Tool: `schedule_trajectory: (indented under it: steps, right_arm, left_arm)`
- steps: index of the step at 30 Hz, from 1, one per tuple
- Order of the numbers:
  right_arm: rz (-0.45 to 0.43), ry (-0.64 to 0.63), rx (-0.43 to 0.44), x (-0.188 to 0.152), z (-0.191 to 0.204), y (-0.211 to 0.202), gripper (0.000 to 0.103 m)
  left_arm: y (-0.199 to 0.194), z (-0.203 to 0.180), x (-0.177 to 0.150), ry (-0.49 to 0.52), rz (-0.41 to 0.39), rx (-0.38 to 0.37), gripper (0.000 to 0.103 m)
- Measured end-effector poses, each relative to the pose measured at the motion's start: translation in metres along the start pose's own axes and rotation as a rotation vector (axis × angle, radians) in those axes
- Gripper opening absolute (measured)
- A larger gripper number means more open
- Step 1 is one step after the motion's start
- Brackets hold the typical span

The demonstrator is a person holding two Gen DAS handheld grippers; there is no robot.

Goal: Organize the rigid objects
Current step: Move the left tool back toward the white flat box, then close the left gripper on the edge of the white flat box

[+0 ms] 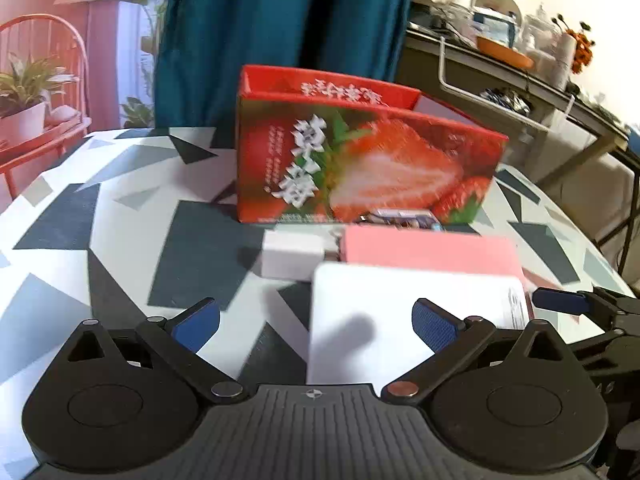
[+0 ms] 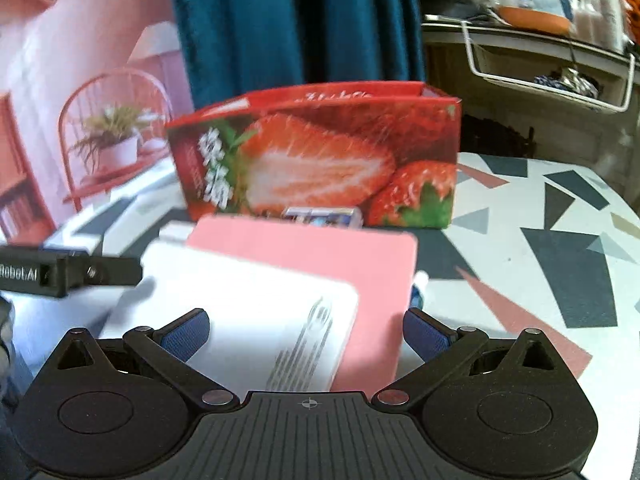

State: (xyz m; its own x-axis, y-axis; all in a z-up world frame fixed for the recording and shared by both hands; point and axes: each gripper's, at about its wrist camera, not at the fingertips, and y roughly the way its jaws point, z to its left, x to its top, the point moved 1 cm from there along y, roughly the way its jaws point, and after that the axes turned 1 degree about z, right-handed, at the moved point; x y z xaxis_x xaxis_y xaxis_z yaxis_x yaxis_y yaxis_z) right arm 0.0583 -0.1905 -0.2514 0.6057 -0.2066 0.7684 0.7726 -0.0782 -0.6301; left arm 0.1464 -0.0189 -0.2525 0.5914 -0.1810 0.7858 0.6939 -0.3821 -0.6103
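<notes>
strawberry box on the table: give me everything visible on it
The strawberry box is a red printed carton, cardboard by its look, with large cut-strawberry artwork, green leaves and white characters on its long side. Its top is open, showing a red inner wall with upside-down white print; any contents are hidden. It stands upright on the patterned table, behind the pink flat item and a small blue-printed packet at its base; contact there is unclear. Neither gripper touches it.

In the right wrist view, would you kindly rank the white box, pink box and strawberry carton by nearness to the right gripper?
1. White box, between the open fingers of the right gripper, left of centre.
2. Pink box, just behind.
3. Strawberry carton, farthest, at the back.
</notes>
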Motion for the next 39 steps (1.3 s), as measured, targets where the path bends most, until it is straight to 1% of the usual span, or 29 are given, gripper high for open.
schedule_trajectory:
  steps: [2, 4, 7, 13, 15, 17, 18, 22, 26, 27, 29, 32, 35, 37, 39]
  right_arm:
    - [0.001, -0.041, -0.032, -0.009, 0.006, 0.001, 0.103]
    - [-0.015, -0.042, -0.025, -0.015, 0.005, 0.0, 0.103]
    - [-0.016, -0.037, -0.018, -0.013, 0.003, 0.001, 0.103]
    - [-0.024, -0.019, -0.004, -0.014, -0.001, 0.002, 0.103]
    - [0.001, 0.02, 0.007, -0.012, -0.005, 0.004, 0.103]
    - [0.042, 0.112, 0.049, -0.011, -0.015, 0.008, 0.103]
    - [0.043, 0.118, 0.06, -0.012, -0.017, 0.008, 0.103]
    - [0.037, 0.069, 0.045, -0.012, -0.012, 0.006, 0.103]
    - [0.001, -0.068, -0.054, -0.007, 0.006, -0.001, 0.102]
    - [-0.006, -0.086, -0.066, -0.006, 0.008, -0.003, 0.102]
    - [-0.014, -0.093, -0.057, -0.005, 0.009, -0.006, 0.098]
    - [-0.017, -0.123, -0.059, -0.005, 0.012, -0.006, 0.093]
    - [-0.016, -0.131, -0.024, -0.005, 0.014, -0.006, 0.086]
    - [-0.021, -0.153, -0.012, -0.006, 0.018, -0.006, 0.083]
    - [-0.022, -0.178, 0.013, -0.008, 0.021, -0.006, 0.082]
  left_arm:
    - [0.004, -0.004, -0.007, 0.027, 0.01, -0.007, 0.103]
    - [0.006, -0.007, -0.011, 0.042, 0.025, -0.018, 0.103]
    - [0.005, -0.008, -0.012, 0.052, 0.016, -0.029, 0.103]
    - [0.014, -0.001, -0.014, 0.016, 0.05, -0.035, 0.103]
    - [0.018, 0.001, -0.015, 0.003, 0.065, -0.038, 0.102]
    - [0.019, 0.002, -0.015, -0.011, 0.073, -0.056, 0.101]
    - [0.02, 0.002, -0.015, -0.017, 0.075, -0.064, 0.1]
    - [0.021, 0.002, -0.016, -0.018, 0.073, -0.069, 0.1]
    - [0.02, 0.002, -0.016, -0.022, 0.069, -0.067, 0.1]
    - [0.02, 0.002, -0.016, -0.024, 0.069, -0.068, 0.1]
    - [0.019, 0.002, -0.016, -0.023, 0.064, -0.073, 0.098]
    - [0.017, 0.0, -0.016, -0.011, 0.055, -0.09, 0.092]
    - [0.016, -0.001, -0.016, -0.001, 0.047, -0.11, 0.084]
    - [0.015, -0.002, -0.016, 0.003, 0.043, -0.127, 0.078]
    - [0.014, -0.003, -0.017, 0.011, 0.041, -0.142, 0.075]
